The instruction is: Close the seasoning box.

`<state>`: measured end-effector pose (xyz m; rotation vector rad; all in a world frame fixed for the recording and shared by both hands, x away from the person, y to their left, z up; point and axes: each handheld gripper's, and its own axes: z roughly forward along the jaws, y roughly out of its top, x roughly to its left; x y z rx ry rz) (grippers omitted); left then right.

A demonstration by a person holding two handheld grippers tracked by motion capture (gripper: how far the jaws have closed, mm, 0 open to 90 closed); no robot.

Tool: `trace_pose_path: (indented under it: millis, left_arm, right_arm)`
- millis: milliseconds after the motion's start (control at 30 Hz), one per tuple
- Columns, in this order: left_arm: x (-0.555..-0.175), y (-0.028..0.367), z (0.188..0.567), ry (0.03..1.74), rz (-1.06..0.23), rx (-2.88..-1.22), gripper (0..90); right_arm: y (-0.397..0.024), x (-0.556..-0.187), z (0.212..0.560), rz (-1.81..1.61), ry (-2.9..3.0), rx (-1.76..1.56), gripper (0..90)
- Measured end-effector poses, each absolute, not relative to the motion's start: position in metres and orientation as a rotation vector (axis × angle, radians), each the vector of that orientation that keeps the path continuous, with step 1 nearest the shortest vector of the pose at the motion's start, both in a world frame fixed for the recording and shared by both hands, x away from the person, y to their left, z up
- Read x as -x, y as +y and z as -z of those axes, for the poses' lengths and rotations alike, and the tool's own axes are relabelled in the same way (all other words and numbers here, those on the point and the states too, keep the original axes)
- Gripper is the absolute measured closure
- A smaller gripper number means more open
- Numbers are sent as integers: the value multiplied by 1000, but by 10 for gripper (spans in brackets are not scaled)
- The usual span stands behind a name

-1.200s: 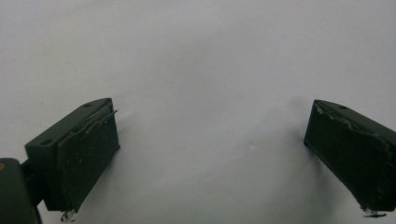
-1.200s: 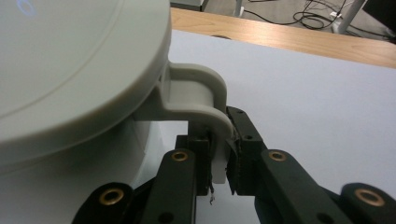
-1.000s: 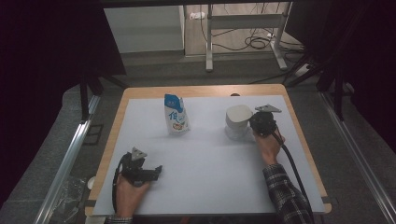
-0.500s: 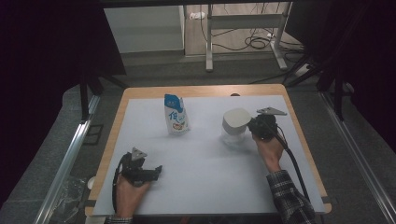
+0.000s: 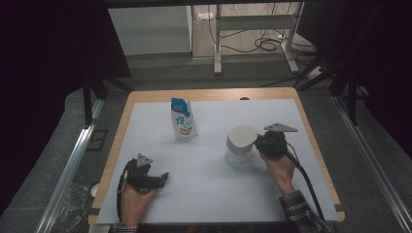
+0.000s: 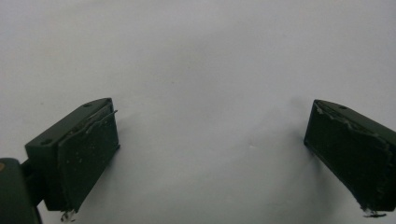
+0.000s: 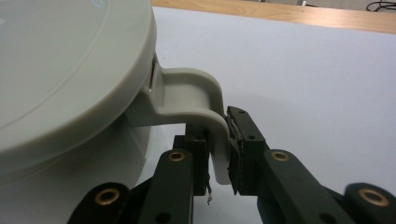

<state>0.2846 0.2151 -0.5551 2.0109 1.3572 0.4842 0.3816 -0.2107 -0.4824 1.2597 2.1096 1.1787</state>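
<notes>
Pale grey plastic makes up the lidded cup [image 5: 241, 141], a mug-like container whose flat lid sits on top, so whatever it may hold is hidden. The right claw [image 5: 260, 143] is clenched on the cup's handle [image 7: 211, 116]: in the right gripper view the two black pads pinch the lower, downward leg of the handle from either side, which gives a firm hold on a narrow part and keeps the jaws clear of the round body. In the high view the cup looks tipped a little and raised off the desk [image 5: 204, 204], with a soft shadow beneath it, so I judge that it is being carried by the handle and not resting; the grip low on the handle would let it hang nearly upright. The cup is to the right of the milk carton [image 5: 183, 119] and nearer the person, well apart from it. The carton, blue at the top and white below, stands upright and closed, so its contents cannot be seen either. The left claw [image 5: 163, 177] lies nearer the person than the carton and somewhat to its left, well apart from the cup; its jaws stand wide and released, with only the white desk surface between them in the left gripper view, apparently waiting in reserve.
</notes>
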Motion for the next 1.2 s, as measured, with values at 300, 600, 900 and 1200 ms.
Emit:
trace_pose_path:
  millis: [300,600,900,1200]
  left_arm:
    - [-285,215,555,1357,-484,-2011,29]
    - [-285,215,555,1357,-484,-2011,29]
    - [-285,215,555,1357,-484,-2011,29]
    - [-285,215,555,1357,-484,-2011,29]
  right_arm:
    - [-202,-369,487,-1210,2139,-1253,784]
    - [-195,-362,496,-1208,2138,-1261,782]
    - [-193,-361,500,-1182,2140,-1259,775]
    - [-200,-359,499,-1211,2181,-1206,701]
